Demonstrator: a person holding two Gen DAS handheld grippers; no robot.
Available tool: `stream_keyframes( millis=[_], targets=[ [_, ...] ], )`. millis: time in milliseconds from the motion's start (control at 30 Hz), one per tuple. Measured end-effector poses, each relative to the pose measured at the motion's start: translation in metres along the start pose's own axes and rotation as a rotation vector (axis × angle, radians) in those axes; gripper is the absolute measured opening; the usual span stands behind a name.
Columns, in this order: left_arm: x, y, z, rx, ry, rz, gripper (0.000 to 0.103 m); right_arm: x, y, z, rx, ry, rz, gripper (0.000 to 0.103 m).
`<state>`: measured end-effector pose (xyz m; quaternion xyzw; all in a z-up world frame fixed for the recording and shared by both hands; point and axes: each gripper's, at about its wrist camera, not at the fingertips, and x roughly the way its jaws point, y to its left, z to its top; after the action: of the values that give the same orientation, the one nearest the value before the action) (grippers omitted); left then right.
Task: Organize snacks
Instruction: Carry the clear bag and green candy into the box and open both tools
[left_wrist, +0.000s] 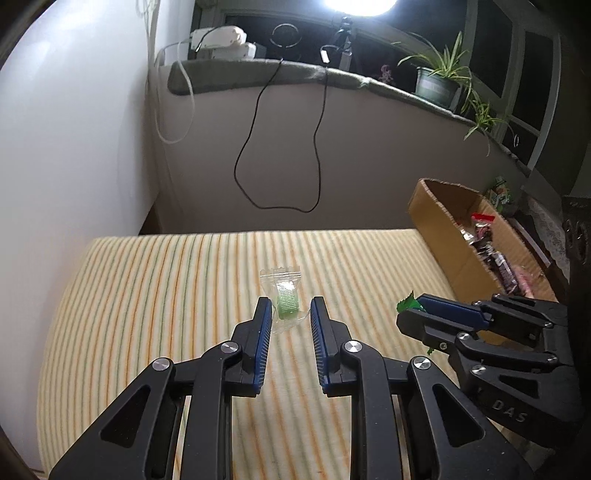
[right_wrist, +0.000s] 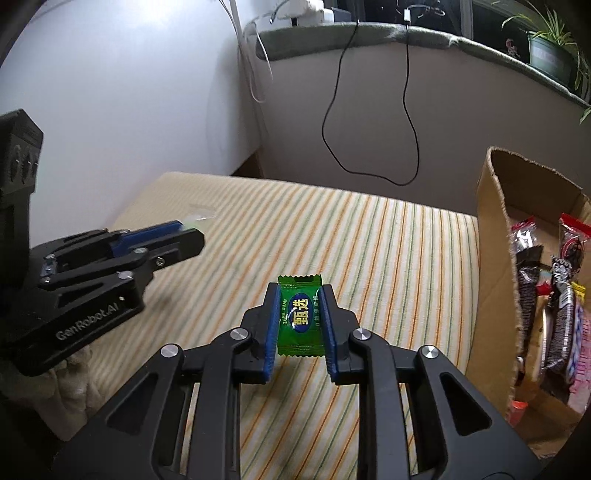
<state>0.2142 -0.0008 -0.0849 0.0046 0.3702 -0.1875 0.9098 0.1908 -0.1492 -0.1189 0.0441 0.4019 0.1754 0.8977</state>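
Observation:
A clear packet with a green candy (left_wrist: 285, 302) lies on the striped tablecloth (left_wrist: 147, 288). My left gripper (left_wrist: 291, 310) is open, its fingers on either side of the packet's near end. My right gripper (right_wrist: 300, 295) is shut on a green candy wrapper with yellow characters (right_wrist: 300, 314) and holds it above the cloth. In the left wrist view the right gripper (left_wrist: 410, 314) is at the right with a green wrapper corner (left_wrist: 406, 305) sticking out. In the right wrist view the left gripper (right_wrist: 192, 229) is at the left.
An open cardboard box (left_wrist: 436, 221) stands at the table's right edge and holds several wrapped snacks (right_wrist: 554, 295). A wall with a hanging black cable (left_wrist: 280, 155) is behind the table. A windowsill with potted plants (left_wrist: 439, 77) runs above.

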Motion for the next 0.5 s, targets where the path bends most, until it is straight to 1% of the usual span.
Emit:
stream_keyframes(
  millis=[100, 300, 500],
  targets=[
    [-0.007, -0.014, 0.006, 0.018, -0.016, -0.006, 0.02, -0.015, -0.003, 0.007, -0.002, -0.038, 0.018, 0.021],
    [-0.012, -0.049, 0.02, 0.057, -0.043, -0.031, 0.02, -0.05, -0.017, 0.014, -0.009, -0.1, 0.021, 0.021],
    [-0.01, -0.088, 0.032, 0.091, -0.056, -0.07, 0.02, -0.074, -0.054, 0.02, 0.008, -0.129, -0.005, 0.021]
  ],
)
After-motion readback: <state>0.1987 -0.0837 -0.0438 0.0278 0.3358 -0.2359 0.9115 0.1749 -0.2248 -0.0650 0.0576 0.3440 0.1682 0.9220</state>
